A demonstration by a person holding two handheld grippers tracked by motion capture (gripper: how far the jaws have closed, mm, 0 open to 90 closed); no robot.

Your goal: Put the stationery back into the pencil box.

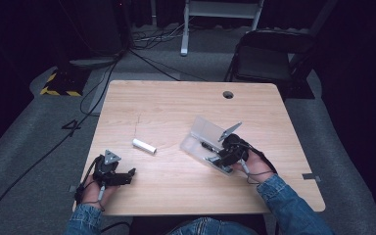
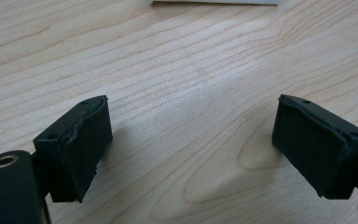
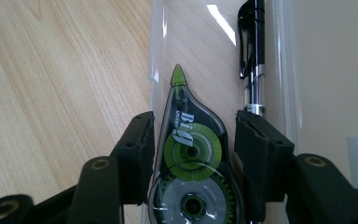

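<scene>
- Both grippers are sitting low over the table (image 1: 166, 105).
- Right gripper (image 3: 193, 140) is straddling a tape roller (image 3: 191, 154) inside a clear case (image 1: 203, 132), jaws parted.
- Left gripper (image 2: 191, 140) is gaping wide, holding nothing.

Only readable thing I've got here is on the correction tape dispenser (image 3: 191, 158), low in the middle of the right gripper view: white lettering on its dark clear shell, just above the green wheel, looks like "BIC". There's a smaller line of print beside it, too tiny for me to make out.
</scene>
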